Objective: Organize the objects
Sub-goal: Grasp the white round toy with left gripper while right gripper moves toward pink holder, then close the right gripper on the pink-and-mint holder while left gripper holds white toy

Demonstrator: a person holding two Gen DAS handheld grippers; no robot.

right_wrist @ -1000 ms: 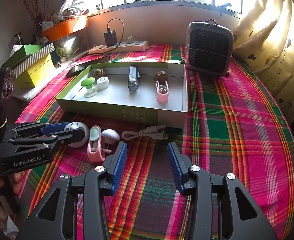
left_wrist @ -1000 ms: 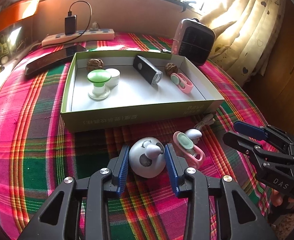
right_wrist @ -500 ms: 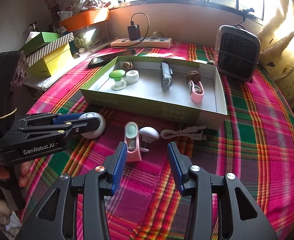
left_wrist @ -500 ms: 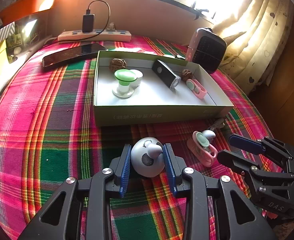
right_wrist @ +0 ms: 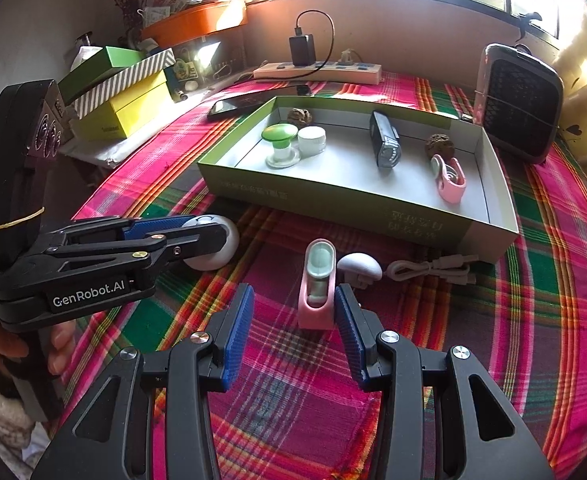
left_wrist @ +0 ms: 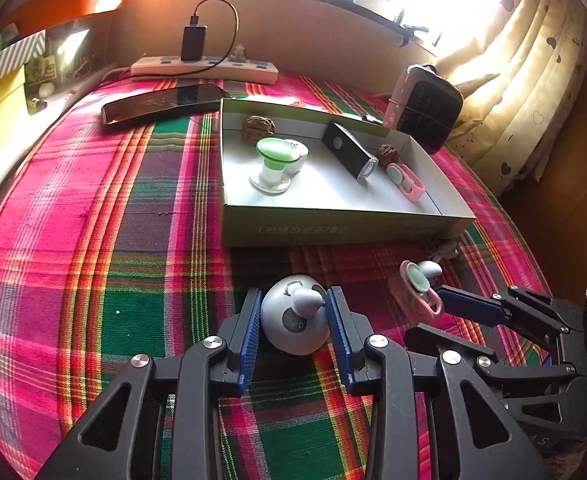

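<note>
My left gripper [left_wrist: 295, 322] is shut on a round white gadget [left_wrist: 293, 324] that rests on the plaid cloth; the gripper also shows in the right wrist view [right_wrist: 197, 236]. My right gripper [right_wrist: 293, 320] is open, its fingers on either side of a pink clip with a mint pad [right_wrist: 317, 284], the right finger close against it. This clip also shows in the left wrist view [left_wrist: 415, 288]. A small white mushroom-shaped piece [right_wrist: 359, 266] lies beside the clip. The green-sided box [right_wrist: 333, 196] holds a green-topped stand, a white cap, a black bike light, two walnuts and another pink clip.
A white cable [right_wrist: 433, 268] lies by the box's front wall. A small heater [right_wrist: 517, 104] stands at the back right. A phone [left_wrist: 161, 102], a power strip [left_wrist: 205, 70] and stacked boxes [right_wrist: 121, 92] are at the back left.
My left gripper has closed tighter on the white gadget. My right gripper has moved forward and left, so the pink clip now sits between its fingers.
</note>
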